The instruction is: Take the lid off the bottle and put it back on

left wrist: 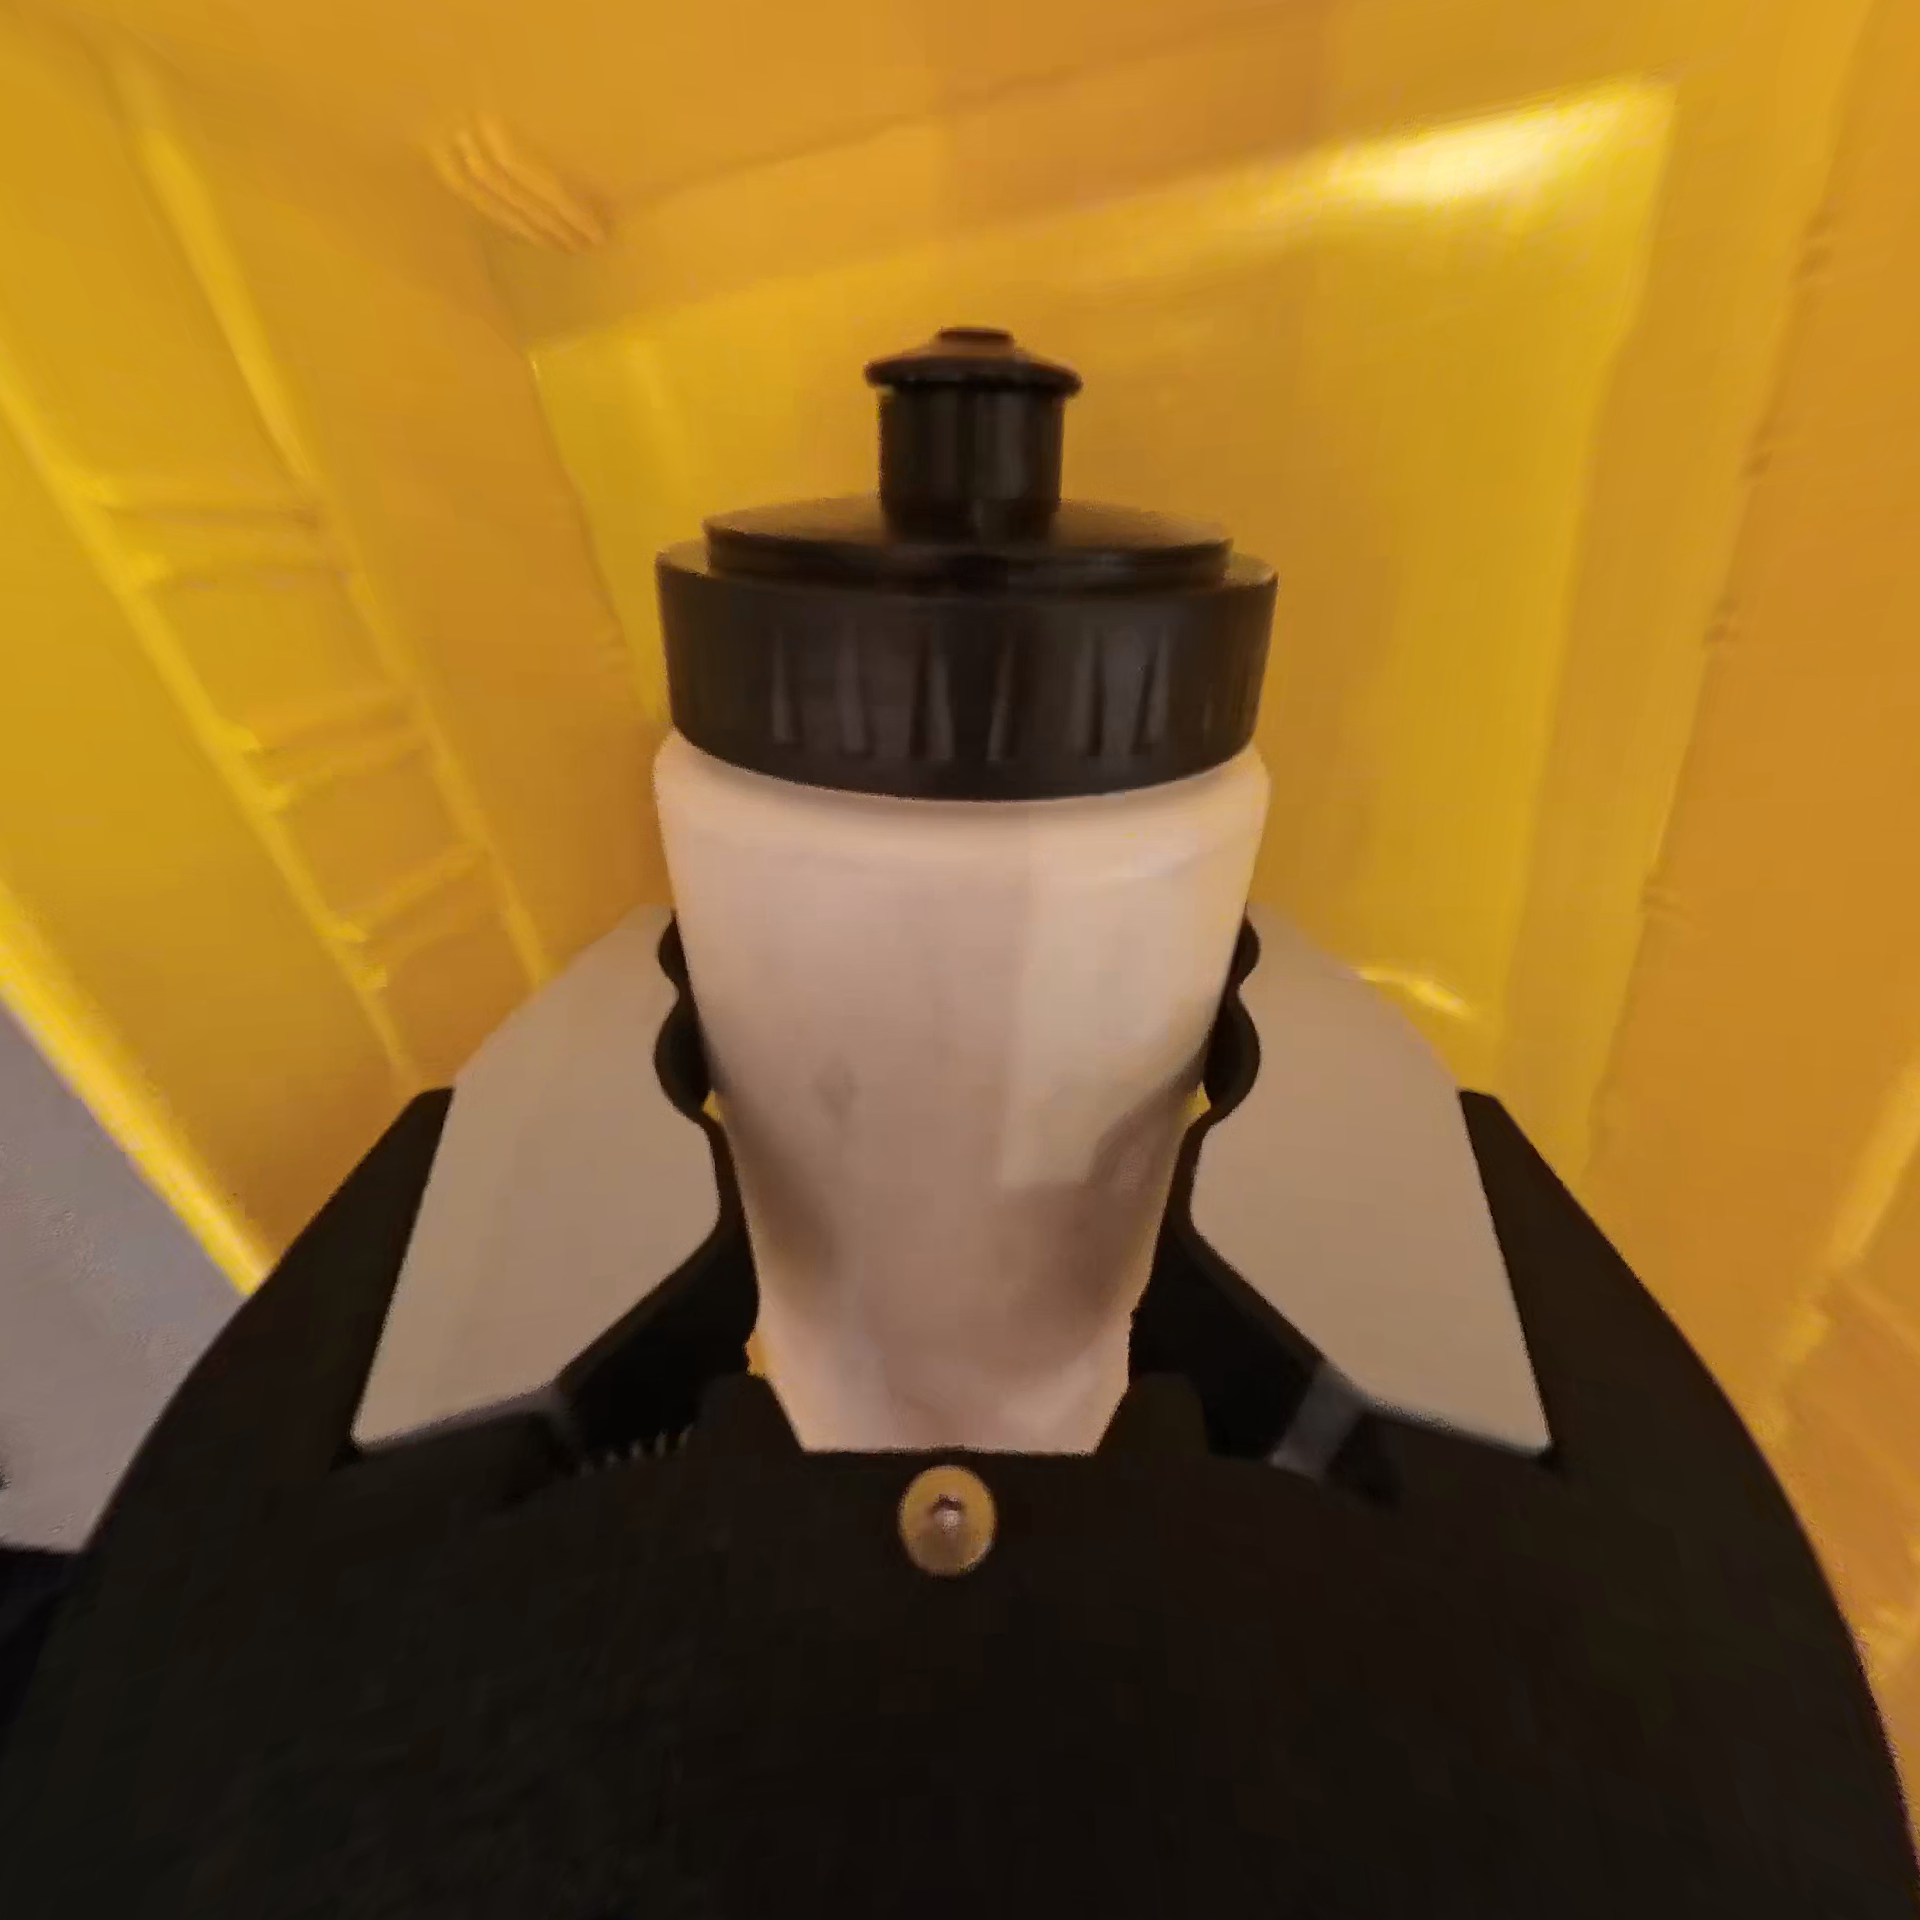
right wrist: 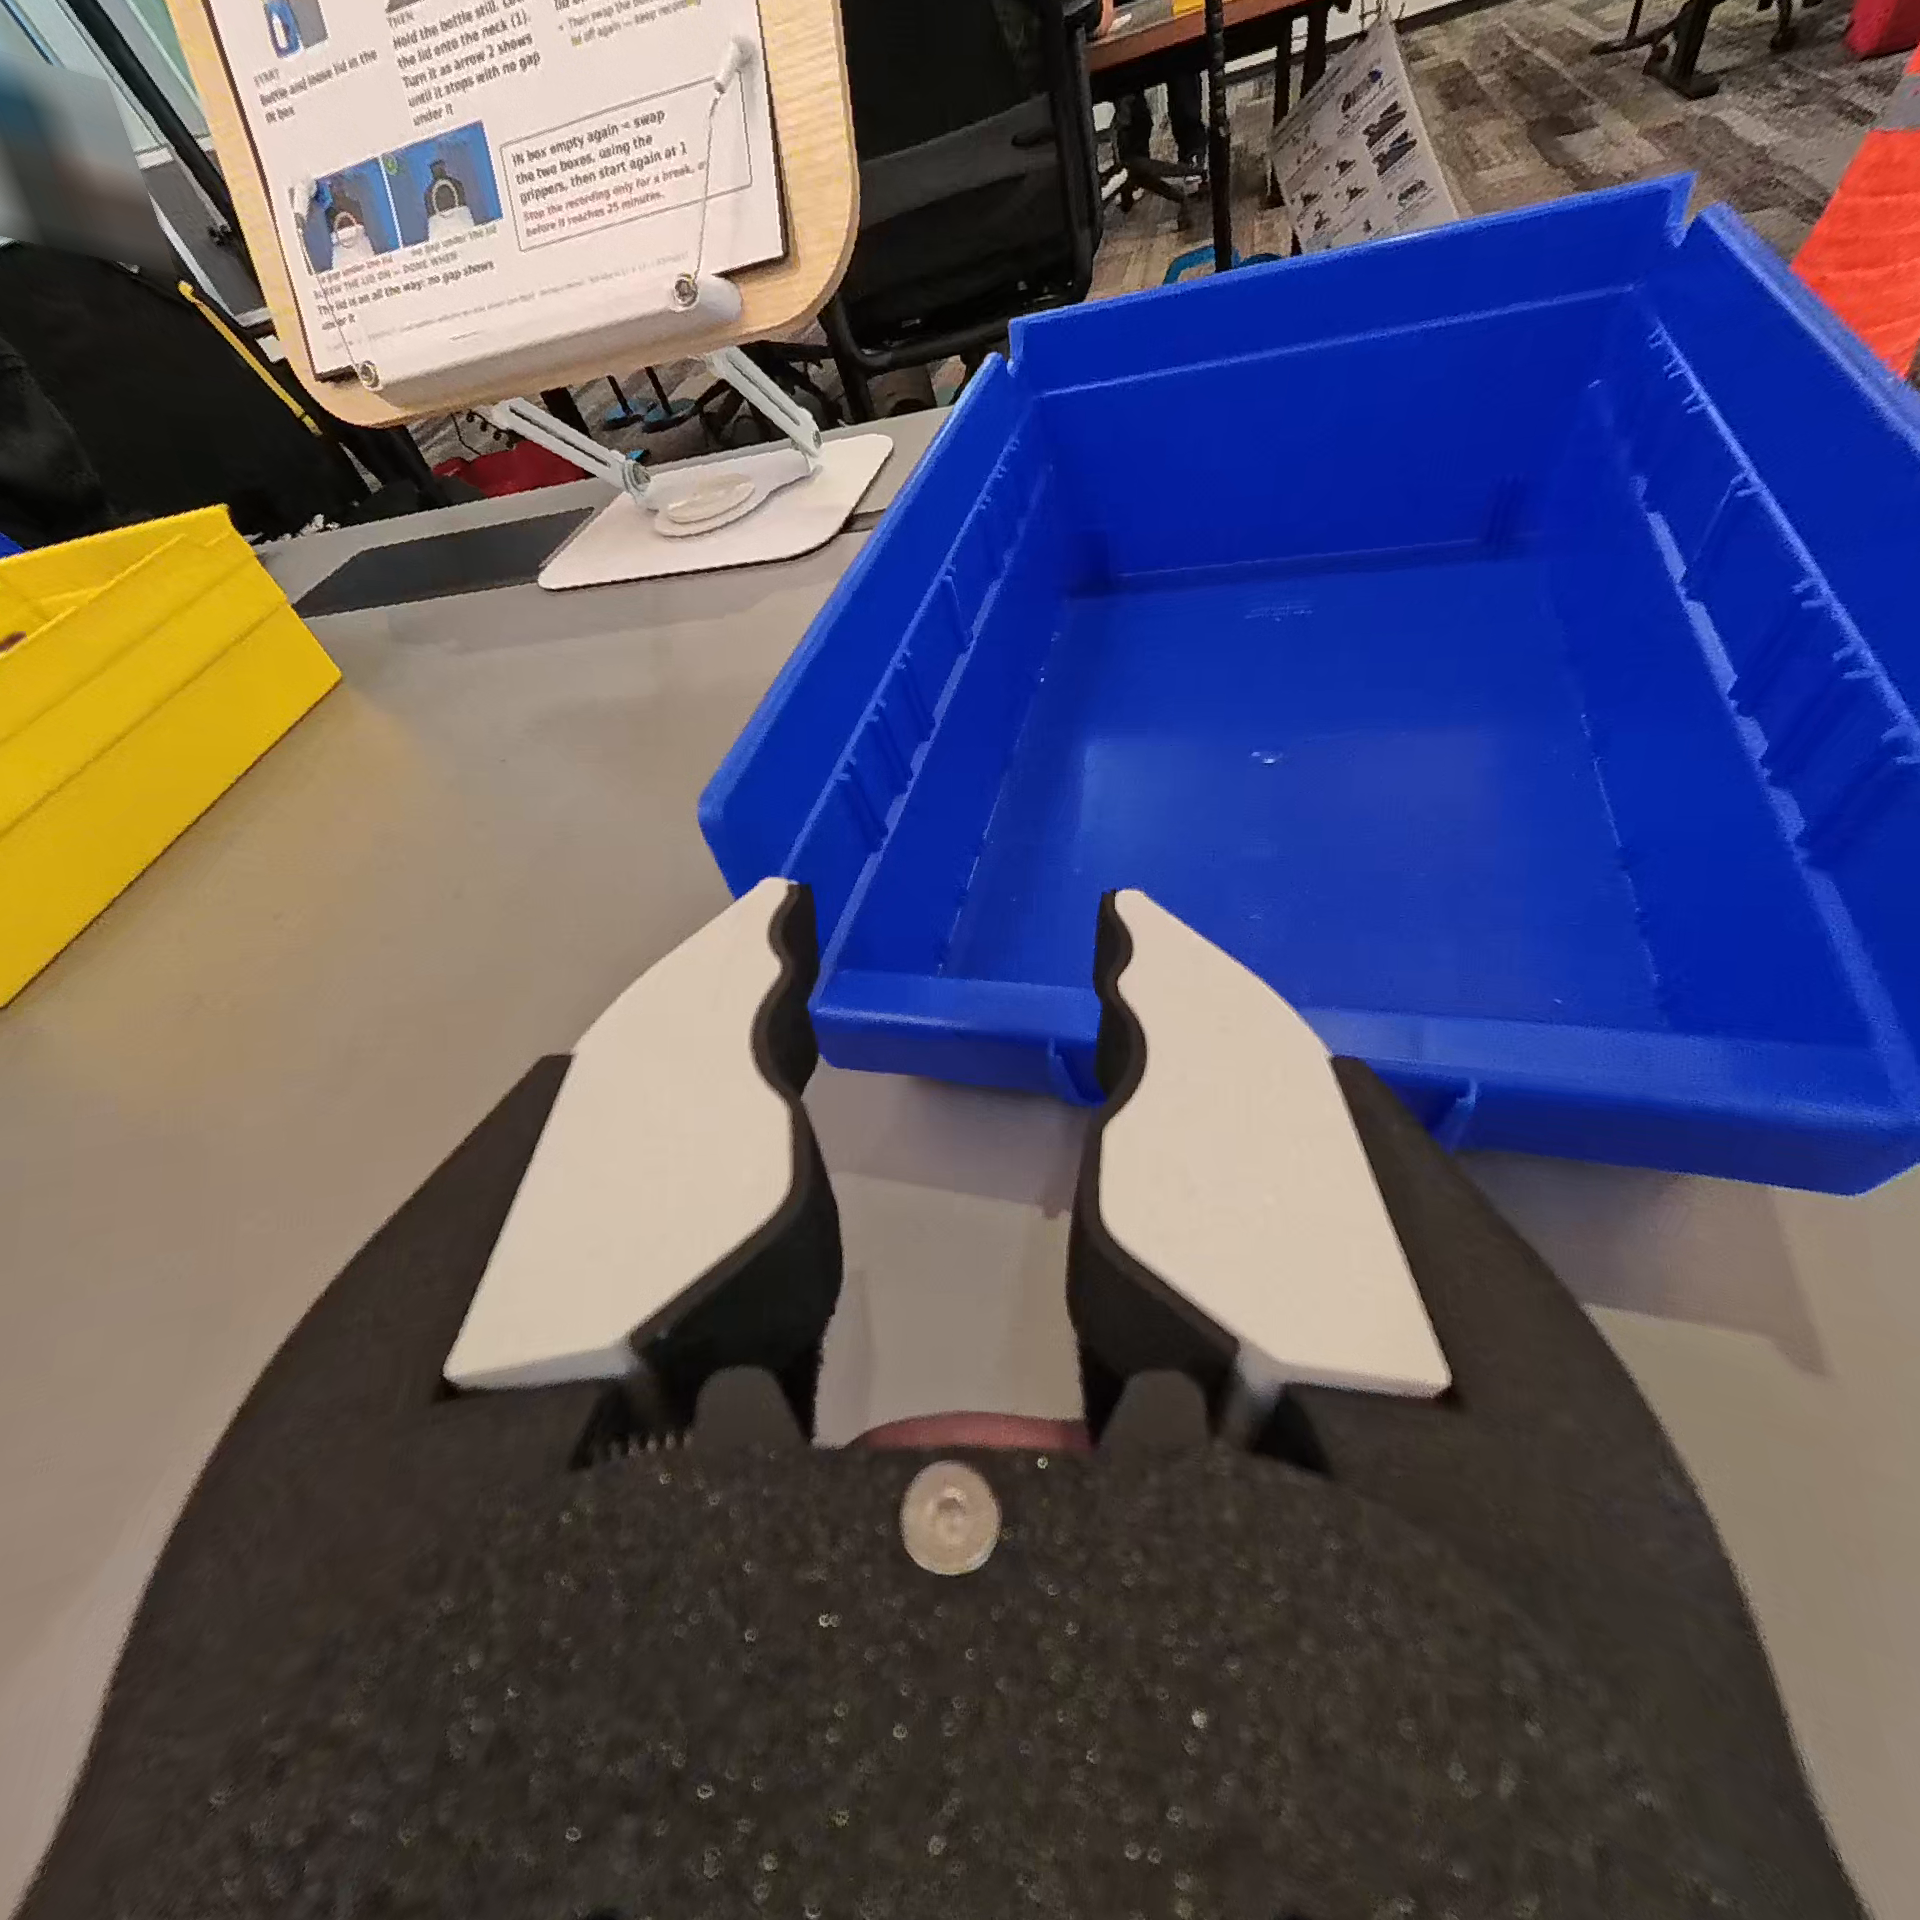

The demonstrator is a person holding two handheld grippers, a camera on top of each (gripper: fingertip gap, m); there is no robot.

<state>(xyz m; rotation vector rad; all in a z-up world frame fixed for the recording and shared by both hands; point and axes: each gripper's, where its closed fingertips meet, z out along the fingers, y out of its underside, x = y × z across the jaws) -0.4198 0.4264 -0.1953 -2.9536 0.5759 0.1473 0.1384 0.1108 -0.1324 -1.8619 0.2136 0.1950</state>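
Grey desk (right wrist: 499,831) carries blue bin (right wrist: 1351,1070); yellow bin (right wrist: 135,707) left of it, printed sheet on stand (right wrist: 540,208) behind. Left gripper (left wrist: 961,956) jaws clamp white bottle (left wrist: 935,1039), black lid (left wrist: 966,675) on; right gripper (right wrist: 951,914) jaws apart, holding nothing.

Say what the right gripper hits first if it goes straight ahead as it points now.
Likely the near wall of the blue bin: the open right gripper points at it, over the grey table. Depth is unclear.

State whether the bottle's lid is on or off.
On: the black lid sits over the white bottle, with no gap visible beneath it.
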